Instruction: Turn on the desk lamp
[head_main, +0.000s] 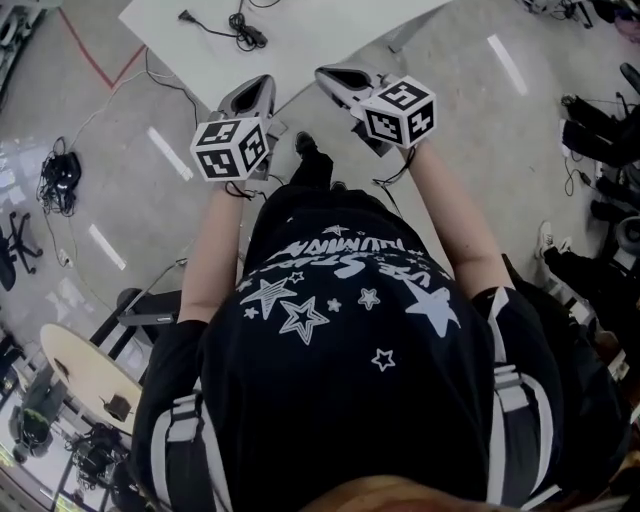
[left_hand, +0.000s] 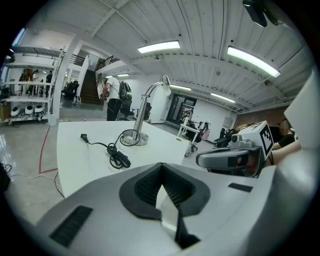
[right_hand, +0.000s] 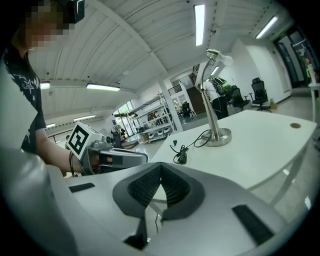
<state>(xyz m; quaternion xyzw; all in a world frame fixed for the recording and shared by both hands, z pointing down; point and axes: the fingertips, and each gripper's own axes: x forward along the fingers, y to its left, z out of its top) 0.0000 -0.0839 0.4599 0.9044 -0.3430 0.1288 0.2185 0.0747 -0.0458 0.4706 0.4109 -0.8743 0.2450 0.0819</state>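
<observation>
The person (head_main: 340, 330) in the black star-print shirt is standing at the lower middle of the head view, holding both tools out toward the white table (head_main: 310, 35) at the top edge. The left gripper (head_main: 252, 95) is sitting left of centre, and the right gripper (head_main: 335, 78) is just right of it and slightly higher. The two are pointing side by side at the table's near edge without touching it.

In the left gripper view the ribbed pads (left_hand: 172, 190) are pressing together at the tip with nothing between them. The right gripper view is showing the same thing: its pads (right_hand: 145, 187) are meeting, and the jaws are empty.

The desk lamp (left_hand: 145, 107) is standing on the far part of the table, above centre in the left gripper view, well apart from both tools. Its round base (left_hand: 135, 139) is resting flat, and its chrome neck is curving over to the right. In the right gripper view the lamp is rising at the upper right.

A black cable (left_hand: 116, 154) is lying loose on the tabletop, running from the base toward the near edge. Its plug (left_hand: 83, 136) is lying unconnected at the left end.

Behind the lamp, someone with a backpack (left_hand: 113, 97) is standing in the room.
</observation>
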